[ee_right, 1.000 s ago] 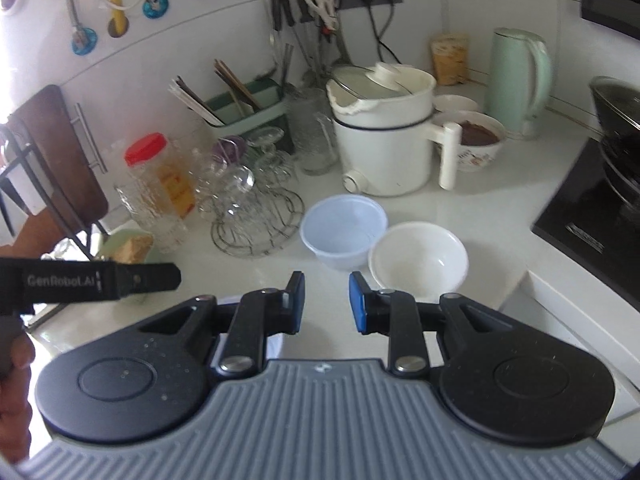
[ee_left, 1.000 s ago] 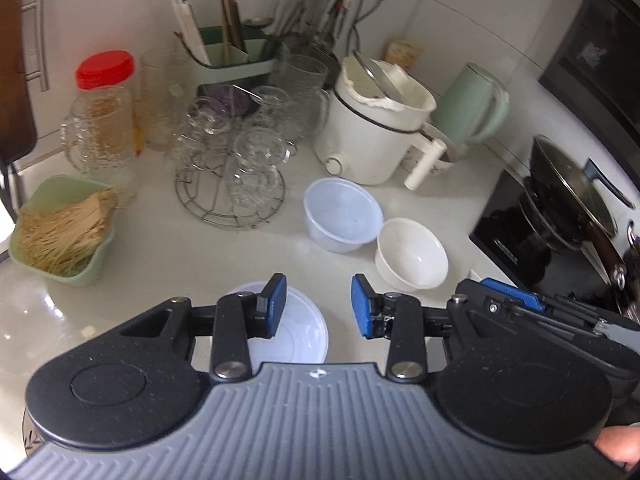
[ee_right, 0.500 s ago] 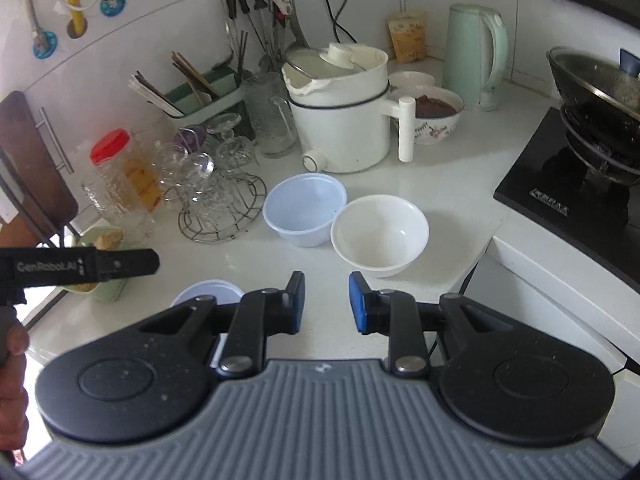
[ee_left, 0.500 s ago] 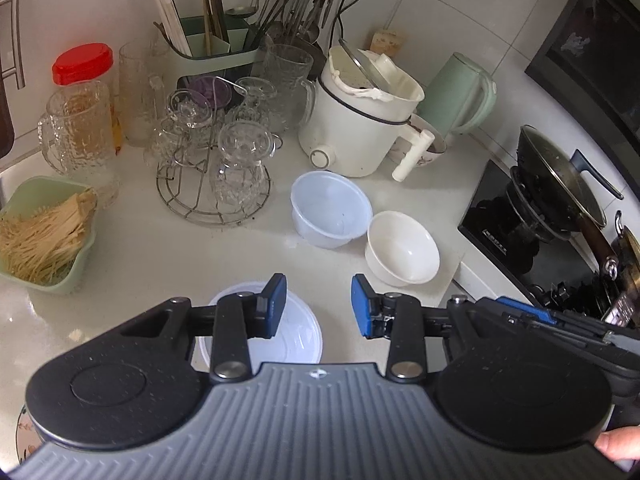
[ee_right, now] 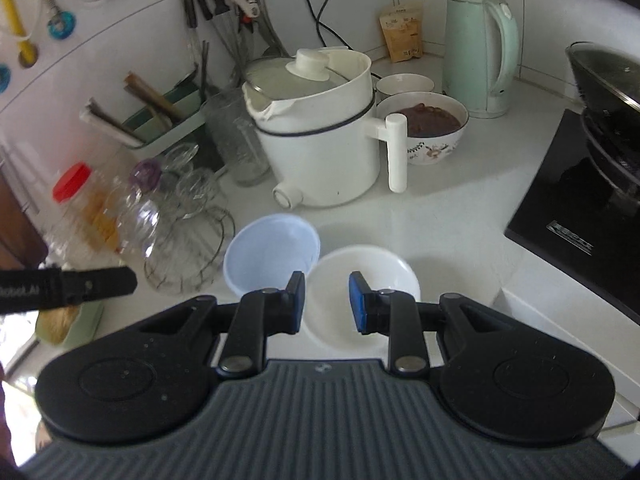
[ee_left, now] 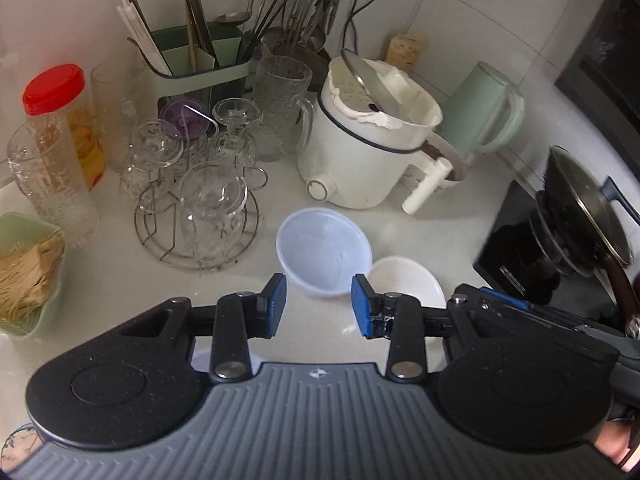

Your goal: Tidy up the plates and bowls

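Two bowls side by side on white countertop (ee_left: 120,280): translucent plastic bowl (ee_left: 323,256) at left, white ceramic bowl (ee_left: 404,280) at right, rims touching or nearly so. Left gripper (ee_left: 319,306) above near edge of plastic bowl, blue-padded tongs spread, nothing between them; bowl's near wall visible in the gap. Right gripper (ee_right: 326,302) above ceramic bowl (ee_right: 362,284), tongs likewise spread and empty, left finger over the junction with plastic bowl (ee_right: 270,252). Partly hidden beneath left gripper's left finger, edge of a round white lid or plate (ee_left: 200,360), identity unclear. Behind the bowls: white electric cooking pot (ee_left: 368,152) with side handle and tilted lid; beside it, patterned bowl of dark contents (ee_right: 424,126) and pale green kettle (ee_right: 478,54). Further left: wire rack of upturned glass cups (ee_left: 200,200), glass pitcher (ee_left: 282,108), green utensil caddy with chopsticks (ee_left: 200,56), red-lidded jar (ee_left: 68,120). At far left edge, green dish of pale noodles (ee_left: 24,276). At right, black cooktop (ee_right: 576,200) bearing a dark lidded pan (ee_left: 584,216). Left portion of right wrist view blurred.
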Motion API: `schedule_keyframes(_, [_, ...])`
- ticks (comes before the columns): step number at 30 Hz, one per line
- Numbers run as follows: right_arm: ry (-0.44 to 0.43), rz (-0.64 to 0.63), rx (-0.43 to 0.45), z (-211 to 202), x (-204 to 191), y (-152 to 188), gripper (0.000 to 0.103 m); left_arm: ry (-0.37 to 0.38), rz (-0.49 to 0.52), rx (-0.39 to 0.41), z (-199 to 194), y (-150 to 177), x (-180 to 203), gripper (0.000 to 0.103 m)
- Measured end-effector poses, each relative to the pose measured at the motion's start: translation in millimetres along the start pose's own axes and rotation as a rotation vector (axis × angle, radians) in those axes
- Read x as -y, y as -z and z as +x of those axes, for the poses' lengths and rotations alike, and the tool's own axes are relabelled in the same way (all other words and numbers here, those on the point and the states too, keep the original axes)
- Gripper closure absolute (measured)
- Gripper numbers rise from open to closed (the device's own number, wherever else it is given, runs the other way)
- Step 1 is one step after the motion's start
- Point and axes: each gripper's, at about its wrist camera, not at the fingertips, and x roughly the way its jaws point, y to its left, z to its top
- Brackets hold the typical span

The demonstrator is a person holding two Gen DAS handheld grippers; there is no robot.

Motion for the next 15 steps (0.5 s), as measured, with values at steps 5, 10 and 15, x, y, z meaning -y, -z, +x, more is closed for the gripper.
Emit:
schedule_keyframes(5, [-0.006,-0.031,-0.009,38,8,-24,0.075,-0.013,-0.021,-0.019,40,-18,10,0.062])
schedule_keyframes(10, [-0.027,-0.06,-0.057,77,15,-47,0.075,-0.055,-0.043,-0.046,82,-23,12,0.062])
schedule_keyframes(15, [-0.067,-0.092,-0.113,107,16,-55,0.074,-0.096,-0.07,-0.088,112,-18,3,0.062])
